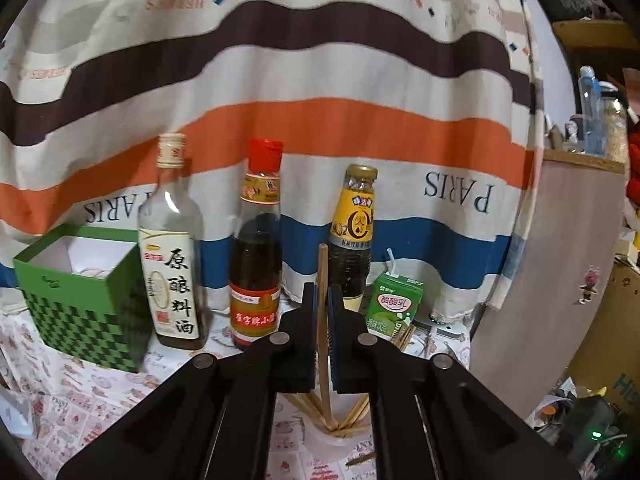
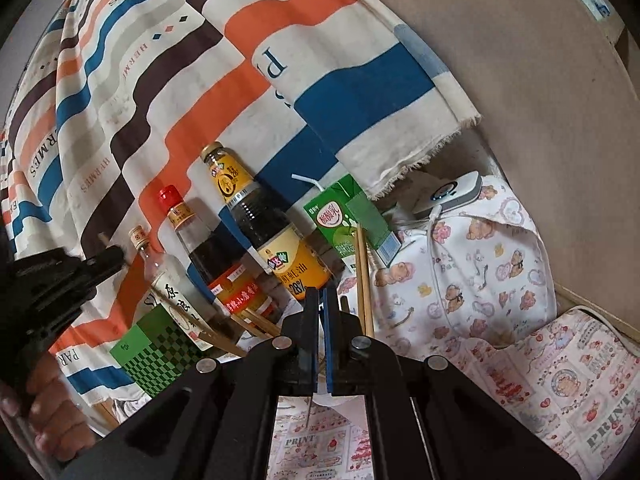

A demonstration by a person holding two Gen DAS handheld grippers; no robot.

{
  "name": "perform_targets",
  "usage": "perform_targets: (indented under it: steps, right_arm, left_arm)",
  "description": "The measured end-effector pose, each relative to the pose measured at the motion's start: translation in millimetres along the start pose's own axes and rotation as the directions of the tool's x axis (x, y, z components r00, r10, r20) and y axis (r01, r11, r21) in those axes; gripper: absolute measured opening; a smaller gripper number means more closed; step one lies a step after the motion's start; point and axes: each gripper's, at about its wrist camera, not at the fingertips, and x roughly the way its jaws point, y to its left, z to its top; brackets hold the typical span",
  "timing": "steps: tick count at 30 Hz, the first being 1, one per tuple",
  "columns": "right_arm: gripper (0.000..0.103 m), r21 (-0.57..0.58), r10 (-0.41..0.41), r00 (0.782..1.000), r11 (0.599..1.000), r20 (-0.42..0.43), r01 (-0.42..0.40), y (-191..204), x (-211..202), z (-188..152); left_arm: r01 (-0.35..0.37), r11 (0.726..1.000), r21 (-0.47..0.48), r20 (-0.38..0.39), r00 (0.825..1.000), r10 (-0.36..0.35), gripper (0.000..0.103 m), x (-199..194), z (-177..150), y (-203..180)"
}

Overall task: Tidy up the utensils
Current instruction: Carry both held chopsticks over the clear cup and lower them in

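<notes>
My left gripper [image 1: 323, 300] is shut on a wooden chopstick [image 1: 322, 280] that stands nearly upright between the pads. Below it several chopsticks [image 1: 348, 420] fan out from a white cup [image 1: 320, 438]. My right gripper [image 2: 320, 304] has its jaws almost together, with a thin dark rod [image 2: 309, 412] showing below the pads; what it holds is unclear. Chopsticks [image 2: 363, 280] stick up just right of it, others [image 2: 256, 322] to its left. The left gripper [image 2: 100, 264] shows at the left edge of the right wrist view, holding its chopstick.
A green checkered box [image 1: 80, 300] stands at left. Three bottles stand in a row: cooking wine [image 1: 170, 248], red-capped [image 1: 258, 248], gold-capped [image 1: 354, 232]. A green drink carton [image 1: 394, 308] is at right. Striped cloth [image 1: 320, 120] hangs behind. A white device [image 2: 452, 194] with cable lies far right.
</notes>
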Motion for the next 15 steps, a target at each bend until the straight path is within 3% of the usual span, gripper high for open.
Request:
perform_targets:
  steps: [5, 7, 12, 15]
  right_arm:
    - [0.003, -0.113, 0.004, 1.000, 0.994, 0.013, -0.003, 26, 16, 39]
    - [0.003, -0.178, -0.028, 0.999, 0.983, 0.024, 0.032, 34, 28, 49]
    - [0.003, -0.282, -0.086, 0.996, 0.956, -0.028, 0.075, 35, 61, 49]
    - [0.003, -0.320, -0.123, 0.989, 0.943, -0.077, 0.092, 29, 79, 42]
  left_arm:
    - [0.001, 1.000, 0.017, -0.065, 0.998, 0.000, 0.004, 30, -8, -3]
    - [0.003, 1.000, 0.031, -0.091, 0.996, -0.001, 0.004, 40, -14, -5]
    - [-0.047, 0.997, 0.057, -0.124, 0.991, 0.054, 0.004, 59, -28, -7]
    - [-0.037, 0.997, 0.073, -0.142, 0.989, 0.047, 0.004, 70, -36, -6]
